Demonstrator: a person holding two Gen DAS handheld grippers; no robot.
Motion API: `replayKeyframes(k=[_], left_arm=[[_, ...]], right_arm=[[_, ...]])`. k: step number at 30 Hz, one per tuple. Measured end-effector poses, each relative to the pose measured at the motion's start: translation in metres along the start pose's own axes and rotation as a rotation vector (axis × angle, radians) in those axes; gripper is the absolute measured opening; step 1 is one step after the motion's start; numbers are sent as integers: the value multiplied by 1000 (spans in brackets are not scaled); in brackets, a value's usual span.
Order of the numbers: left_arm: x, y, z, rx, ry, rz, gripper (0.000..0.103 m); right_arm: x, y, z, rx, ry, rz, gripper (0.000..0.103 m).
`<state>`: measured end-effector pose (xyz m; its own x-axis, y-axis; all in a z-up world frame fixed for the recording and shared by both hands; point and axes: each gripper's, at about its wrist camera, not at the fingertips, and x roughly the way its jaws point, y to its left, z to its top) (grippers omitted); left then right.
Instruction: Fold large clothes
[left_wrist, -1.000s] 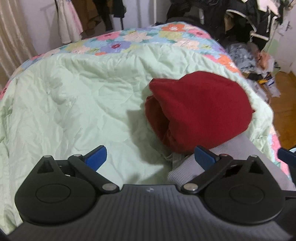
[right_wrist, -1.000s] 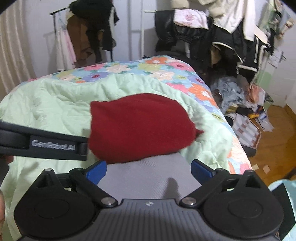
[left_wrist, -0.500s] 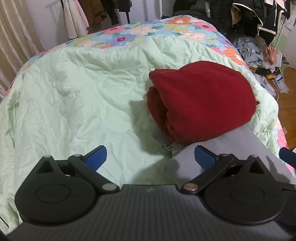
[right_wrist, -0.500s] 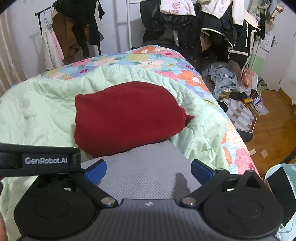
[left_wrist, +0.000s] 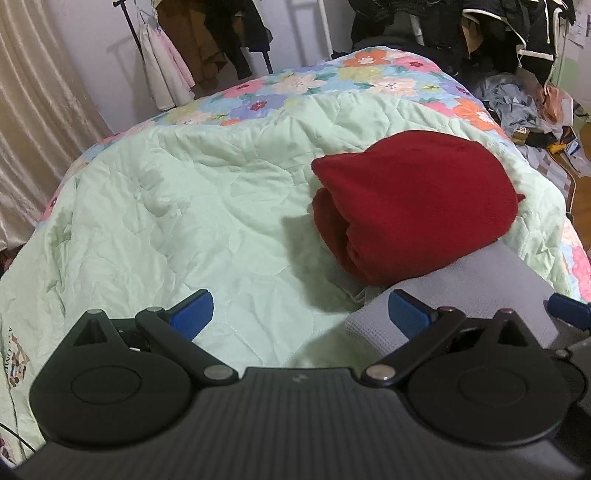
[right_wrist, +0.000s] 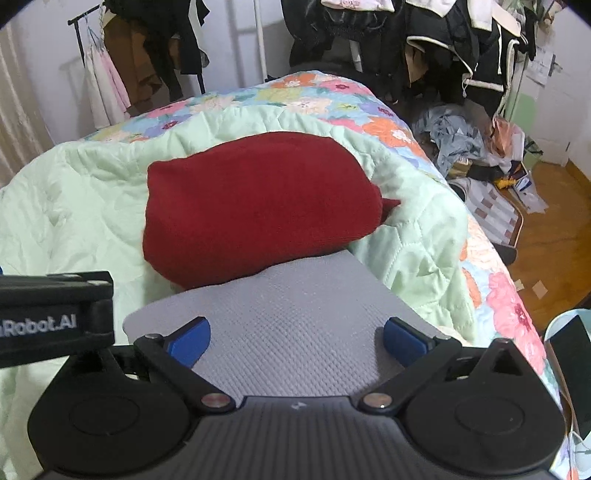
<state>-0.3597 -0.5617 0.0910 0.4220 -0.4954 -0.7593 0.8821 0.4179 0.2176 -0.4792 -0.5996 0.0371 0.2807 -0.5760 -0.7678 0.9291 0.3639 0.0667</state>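
A: Where's the clothing?

B: A red garment (right_wrist: 255, 206), already folded into a thick bundle, lies on the pale green quilt (left_wrist: 177, 206) of the bed, toward the bed's right edge. In the right wrist view it sits at twelve o'clock from the right gripper (right_wrist: 295, 341); from the left gripper (left_wrist: 301, 314) it is at about one o'clock.

A: And the grey piece?

B: A grey folded garment (right_wrist: 295, 325) lies flat right in front of the right gripper, its far edge touching the red bundle, possibly tucked under it.

A: Grippers?

B: Both released, fingers spread wide, grasping nothing. The left one hangs over bare quilt.

A: What could go wrong?

B: My guess: both pieces lie close to the quilt's drop-off at three o'clock. A sideways nudge could slide the red bundle off toward the cluttered floor (right_wrist: 546, 206). Also, pinching only the top grey layer would pull the fold open, and a deep bite might catch the quilt too.
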Motion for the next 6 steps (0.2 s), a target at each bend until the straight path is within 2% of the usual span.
replayKeyframes(k=[6], left_arm=[[-7, -1, -2, 11, -13, 0, 103]], right_arm=[[2, 1, -1, 4, -7, 2, 102]])
